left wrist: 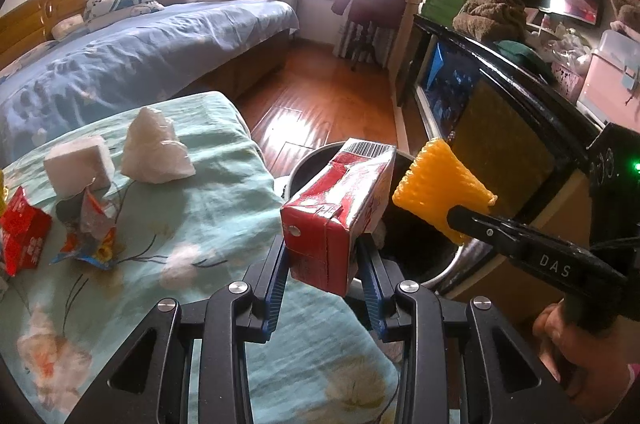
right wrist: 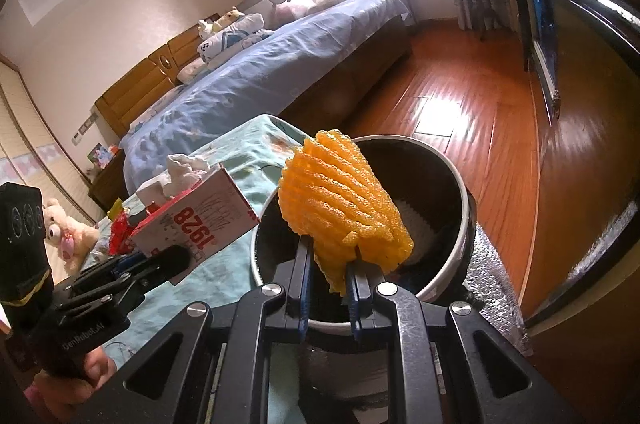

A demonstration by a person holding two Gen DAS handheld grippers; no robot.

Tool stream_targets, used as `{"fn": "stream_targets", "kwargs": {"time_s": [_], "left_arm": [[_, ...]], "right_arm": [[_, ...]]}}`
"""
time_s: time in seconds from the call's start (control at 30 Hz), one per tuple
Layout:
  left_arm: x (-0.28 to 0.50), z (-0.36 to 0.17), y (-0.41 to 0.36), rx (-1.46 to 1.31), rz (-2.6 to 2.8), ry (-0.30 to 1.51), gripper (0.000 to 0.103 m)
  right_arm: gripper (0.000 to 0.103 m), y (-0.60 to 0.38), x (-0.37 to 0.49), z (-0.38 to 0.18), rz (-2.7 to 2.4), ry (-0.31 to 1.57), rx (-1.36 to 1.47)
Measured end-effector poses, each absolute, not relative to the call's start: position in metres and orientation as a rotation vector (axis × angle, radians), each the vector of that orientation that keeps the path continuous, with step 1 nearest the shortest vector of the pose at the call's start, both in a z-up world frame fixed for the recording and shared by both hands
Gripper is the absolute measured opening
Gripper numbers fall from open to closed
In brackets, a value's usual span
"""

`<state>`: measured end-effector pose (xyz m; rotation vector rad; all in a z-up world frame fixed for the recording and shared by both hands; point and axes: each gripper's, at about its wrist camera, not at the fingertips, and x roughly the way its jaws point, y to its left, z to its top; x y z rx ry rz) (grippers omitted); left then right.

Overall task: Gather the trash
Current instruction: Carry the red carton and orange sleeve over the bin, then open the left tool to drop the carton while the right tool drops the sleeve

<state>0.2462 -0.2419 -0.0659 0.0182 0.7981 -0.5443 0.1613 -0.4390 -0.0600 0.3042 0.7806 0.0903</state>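
Gripping a red-and-white cardboard drink carton [left wrist: 340, 212] between left gripper [left wrist: 325, 244] fingers, tilted, at near rim of round dark trash bin with pale rim [right wrist: 456, 180]; right gripper [right wrist: 328, 256] pinched narrow on orange foam fruit-net sleeve [right wrist: 344, 200], held over bin mouth. Left on floral teal cloth [left wrist: 224, 208]: crumpled white tissue [left wrist: 154, 148], white foam block [left wrist: 78, 164], red wrapper [left wrist: 22, 232], crushed colourful packet [left wrist: 90, 232]

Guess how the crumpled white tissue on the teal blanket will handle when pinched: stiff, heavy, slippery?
The crumpled white tissue probably weighs almost nothing and should crush flat between fingers, judging by its loose, peaked folds. It looks matte, so slipping seems unlikely. Resting on the soft teal blanket, a push may tumble it rather than slide it.
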Motion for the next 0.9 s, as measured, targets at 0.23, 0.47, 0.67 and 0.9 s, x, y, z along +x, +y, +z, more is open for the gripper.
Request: {"fn": "stream_targets", "kwargs": {"time_s": [0.23,0.47,0.67,0.9], "left_arm": [[0.257,-0.071,-0.253,0.033,-0.540,0.810,0.033],[0.266,-0.071,-0.260,0.036,-0.534,0.816,0.033],[0.272,-0.073,-0.270,0.050,-0.534,0.824,0.033],[0.279,-0.076,-0.278,0.072,-0.538,0.837,0.033]], "right_arm": [[0.015,-0.443,0.170,-0.061,0.074,0.790,0.291],[0.015,-0.447,0.179,-0.066,0.056,0.808,0.283],[0.015,-0.446,0.185,-0.067,0.048,0.821,0.270],[0.016,-0.447,0.190,-0.069,0.040,0.834,0.267]]}}
